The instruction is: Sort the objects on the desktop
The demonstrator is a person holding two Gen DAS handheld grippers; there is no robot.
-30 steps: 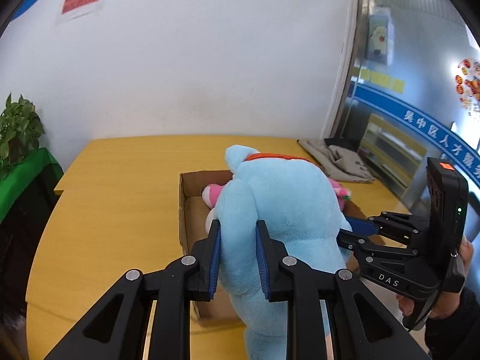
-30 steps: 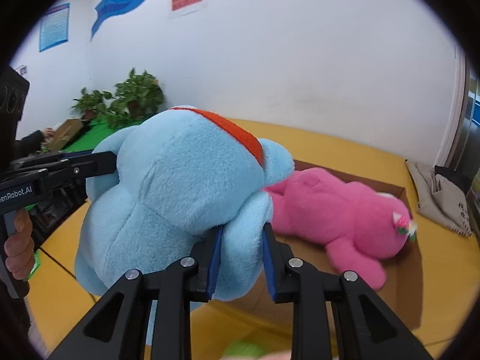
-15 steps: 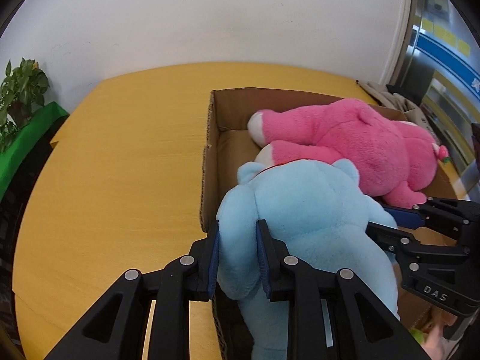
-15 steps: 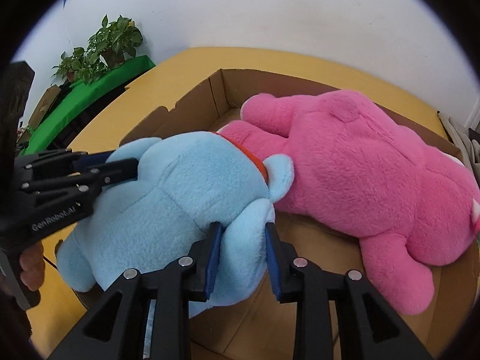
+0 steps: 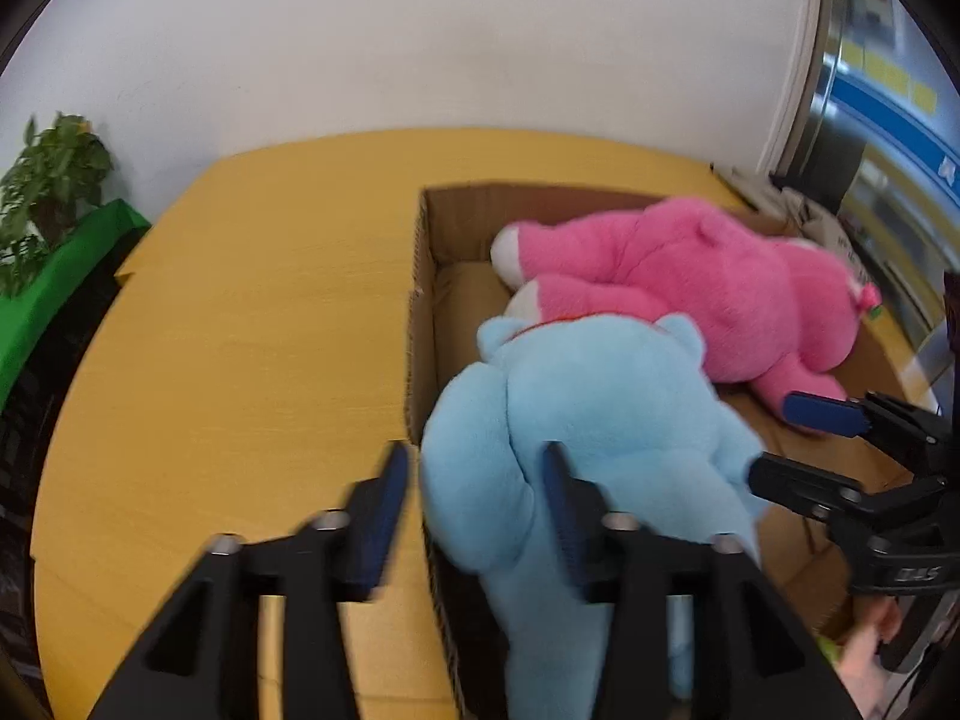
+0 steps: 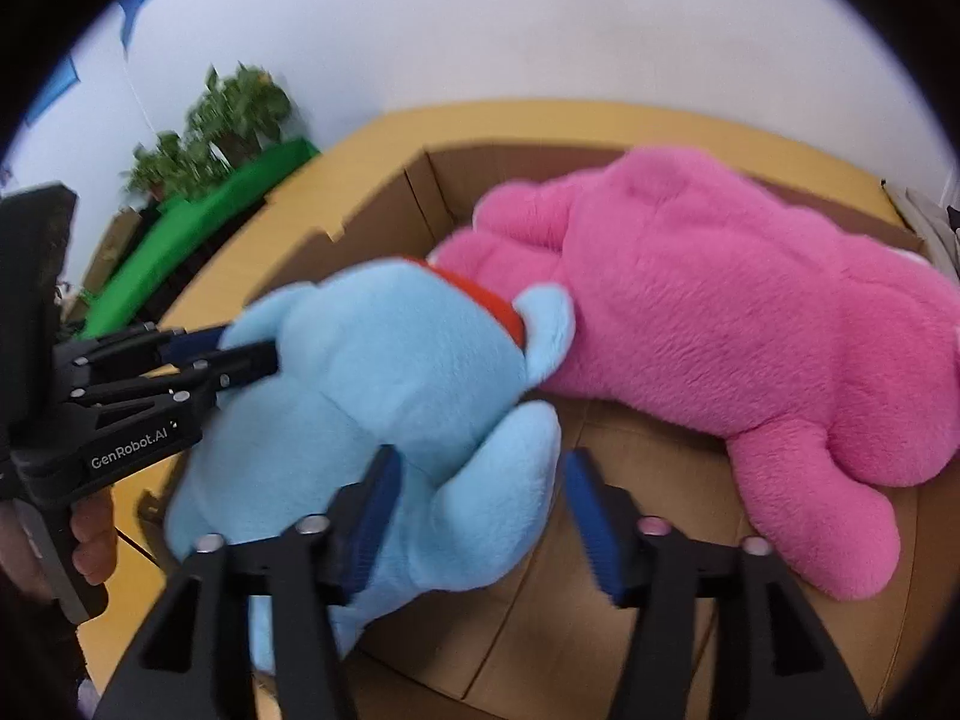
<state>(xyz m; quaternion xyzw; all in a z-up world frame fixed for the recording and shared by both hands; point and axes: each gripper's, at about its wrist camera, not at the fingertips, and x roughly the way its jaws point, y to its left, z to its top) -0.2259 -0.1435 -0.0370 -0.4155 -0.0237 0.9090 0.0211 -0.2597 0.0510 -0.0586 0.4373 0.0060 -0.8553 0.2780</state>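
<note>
Blue plush (image 5: 600,420): lies in the near end of the box (image 5: 423,300), head and red collar (image 6: 492,300) toward the far wall, rump toward both grippers. Its near limb hangs over the box's near edge. Long axis runs away from the grippers, roughly in line with the way they point.

Pink plush (image 6: 720,330): in the same box, lying across the far part, touching the blue plush at the collar end.

Left gripper (image 5: 474,504): jaws have just been opening; they now stand moderately wide. The left pad hangs over the table (image 5: 240,330) outside the box wall, clear of the fur; the right pad lies against the plush's rump fold, not pressing from both sides. Nothing gripped.

Right gripper (image 6: 480,516): jaws have just been opening and stand wide. A blue limb sits between them, close to the left pad; the right pad stands apart from it over the box floor. Nothing gripped.

Judgement: plush released into the box; the coming move is a withdrawal backward and upward along the plush's long axis. Both grippers are equally near.

View differences: the left wrist view shows the box's left wall and the bare table beside it; the right wrist view shows the collar and the box floor. Each shows the other gripper at the plush's flank. A hand (image 6: 90,540) holds the left gripper.
</note>
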